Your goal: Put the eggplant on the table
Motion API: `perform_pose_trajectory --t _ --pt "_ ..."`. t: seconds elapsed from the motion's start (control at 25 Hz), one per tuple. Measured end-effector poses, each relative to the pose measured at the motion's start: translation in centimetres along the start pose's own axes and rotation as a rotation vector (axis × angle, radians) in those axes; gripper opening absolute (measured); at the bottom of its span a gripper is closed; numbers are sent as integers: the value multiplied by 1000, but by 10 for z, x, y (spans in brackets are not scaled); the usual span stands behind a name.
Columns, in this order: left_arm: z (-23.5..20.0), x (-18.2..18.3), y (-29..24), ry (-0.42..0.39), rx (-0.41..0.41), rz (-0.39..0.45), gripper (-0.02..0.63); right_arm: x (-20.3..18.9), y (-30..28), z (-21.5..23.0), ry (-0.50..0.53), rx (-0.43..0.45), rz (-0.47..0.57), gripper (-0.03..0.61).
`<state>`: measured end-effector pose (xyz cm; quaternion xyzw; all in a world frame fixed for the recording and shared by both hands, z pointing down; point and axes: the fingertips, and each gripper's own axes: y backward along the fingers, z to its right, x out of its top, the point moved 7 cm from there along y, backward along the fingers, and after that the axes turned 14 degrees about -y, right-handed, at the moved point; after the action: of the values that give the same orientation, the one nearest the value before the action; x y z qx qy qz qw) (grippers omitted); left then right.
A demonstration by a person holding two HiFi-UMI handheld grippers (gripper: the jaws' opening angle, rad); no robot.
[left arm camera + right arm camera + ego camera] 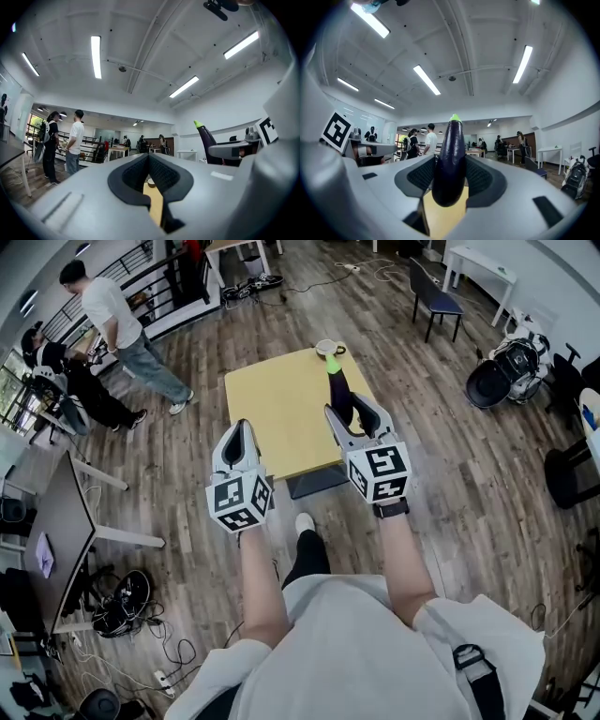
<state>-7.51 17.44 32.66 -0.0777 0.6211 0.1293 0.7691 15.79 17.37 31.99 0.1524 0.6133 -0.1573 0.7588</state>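
The yellow table (272, 418) is seen below and ahead of both grippers, and most of its top is bare. The right gripper (350, 409) is held level, apparently above the right side of the table. Its jaws are clenched on the lower half of the dark purple eggplant (449, 161), which stands upright between the pads with its green tip on top. The eggplant is thus carried in the air and is not yet put on the table. The left gripper (241, 427) is held beside the right one, its jaws pressed together with nothing between them. A small bowl (330, 348) is placed at the far edge. For a good placement, the eggplant should probably be lowered onto the bare wood, well apart from the bowl. It should be laid on its side before the jaws are released, because an upright eggplant is likely to topple and roll.
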Motion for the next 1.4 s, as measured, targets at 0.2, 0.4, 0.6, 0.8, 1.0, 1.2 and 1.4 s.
perform_pose_trajectory --t 0.2,0.4,0.6,0.8,1.0,1.2,1.4 --pt "-40 -6 -65 -3 6 10 9 5 -75 9 18 -2 -6 202" --pt "-85 -2 -126 -17 17 13 9 17 -151 11 45 -8 -5 202" --pt "-120 -16 -178 -20 -15 3 9 15 -214 11 37 -23 -5 202" --pt "-149 -30 -218 4 -33 1 9 5 -263 10 76 -59 -27 202" --pt "-158 -46 -247 31 -68 -5 9 -10 -293 14 73 -70 -57 202" --pt "-155 -64 -277 51 -81 -37 9 -21 -313 34 46 -72 -92 202" --pt "-152 -71 -313 37 -92 -72 9 -24 -342 62 4 -82 -118 202"
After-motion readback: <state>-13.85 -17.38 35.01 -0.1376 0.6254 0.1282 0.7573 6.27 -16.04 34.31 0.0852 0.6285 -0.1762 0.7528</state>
